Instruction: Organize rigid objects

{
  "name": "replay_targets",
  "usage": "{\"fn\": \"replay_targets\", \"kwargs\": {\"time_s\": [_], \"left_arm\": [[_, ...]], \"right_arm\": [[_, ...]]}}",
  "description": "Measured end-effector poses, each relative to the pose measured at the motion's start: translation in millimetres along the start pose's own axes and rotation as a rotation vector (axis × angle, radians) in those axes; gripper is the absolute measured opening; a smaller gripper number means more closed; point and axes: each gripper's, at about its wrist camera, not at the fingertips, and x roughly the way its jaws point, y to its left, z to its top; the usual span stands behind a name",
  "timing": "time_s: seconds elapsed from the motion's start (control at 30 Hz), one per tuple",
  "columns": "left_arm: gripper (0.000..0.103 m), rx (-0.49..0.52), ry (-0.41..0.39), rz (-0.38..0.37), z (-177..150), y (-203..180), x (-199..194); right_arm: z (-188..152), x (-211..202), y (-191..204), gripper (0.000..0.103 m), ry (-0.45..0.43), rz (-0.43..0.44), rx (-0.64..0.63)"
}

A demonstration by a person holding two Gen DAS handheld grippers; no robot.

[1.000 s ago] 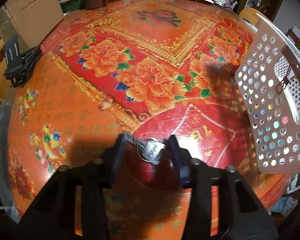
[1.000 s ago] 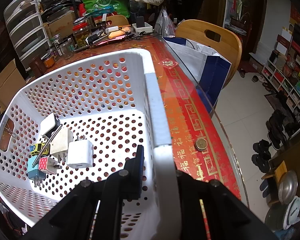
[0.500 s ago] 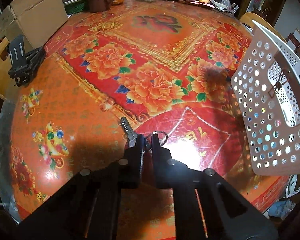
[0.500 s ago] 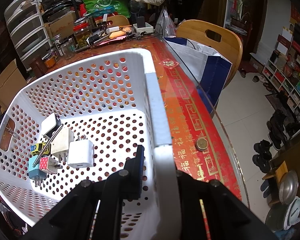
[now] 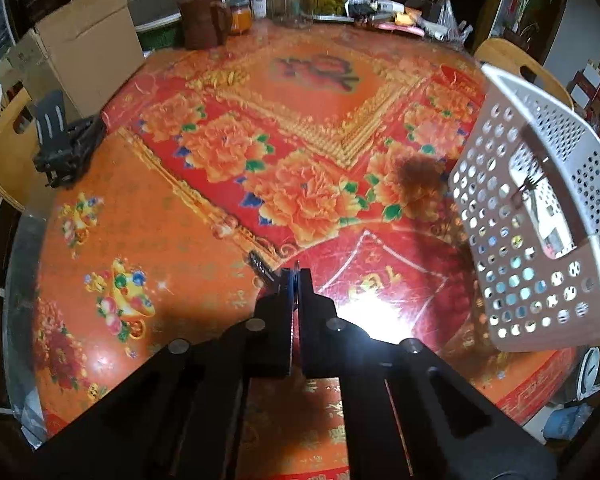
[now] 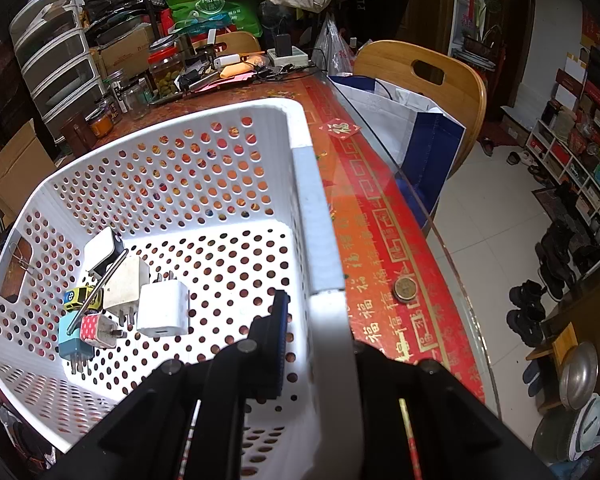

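Having just closed, the left gripper pinches the key, blade toward ten o'clock; next, the basket at three o'clock.

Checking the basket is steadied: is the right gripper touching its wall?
Touching. In the right wrist view the right gripper straddles the white basket wall, fingers shut against it.

Both wrist views downward, sharing basket
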Motion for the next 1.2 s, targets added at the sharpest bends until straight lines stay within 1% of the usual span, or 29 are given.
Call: {"fn": "replay_targets", "kwargs": {"time_s": [0.27, 0.47, 0.57, 0.63, 0.83, 0.87, 0.93, 1.0, 1.03, 1.07, 1.1, 1.2], "left_arm": [[0.002, 0.001, -0.049, -0.013, 5.2, -0.3, -23.1], [0.002, 0.014, -0.112, -0.011, 14.5, -3.9, -52.8], [0.002, 0.024, -0.131, -0.009, 18.0, -7.6, -62.1], [0.002, 0.037, -0.117, -0.010, 16.0, -9.0, -58.9], [0.002, 0.022, 0.013, -0.064, -3.3, -2.6, -17.6], [0.005, 0.015, 0.038, -0.079, -6.5, -1.4, -9.4], [0.019, 0.000, 0.083, -0.096, -11.3, 0.7, 3.9], [0.045, -0.023, 0.100, -0.104, -15.1, 1.3, 11.2], [0.051, -0.034, 0.098, -0.110, -15.8, 1.5, 12.3], [0.059, -0.038, 0.097, -0.110, -16.3, 0.3, 12.8], [0.062, -0.045, 0.097, -0.108, -16.2, 0.4, 13.5], [0.062, -0.076, 0.128, -0.093, -14.4, 1.6, 21.8]], "right_arm": [[0.3, 0.1, 0.2, 0.011, 0.000, 0.003, -0.001], [0.2, 0.0, 0.1, 0.011, 0.000, 0.003, 0.000], [0.5, 0.0, 0.4, 0.011, -0.003, 0.007, 0.002], [0.7, 0.9, 0.4, 0.011, -0.004, 0.009, 0.003], [0.0, 1.0, 0.7, 0.011, -0.003, 0.009, 0.001], [-0.2, 1.0, 0.6, 0.011, -0.003, 0.008, 0.001], [-0.2, 1.0, 0.7, 0.011, -0.003, 0.009, 0.001], [-0.3, 1.0, 0.5, 0.011, -0.003, 0.009, 0.002], [-0.3, 0.9, 0.7, 0.011, -0.004, 0.010, 0.002], [-0.1, 1.0, 0.6, 0.011, -0.003, 0.009, 0.001], [-0.1, 1.0, 0.6, 0.011, -0.003, 0.009, 0.001], [-0.4, 1.0, 0.5, 0.011, -0.003, 0.009, 0.001]]}}
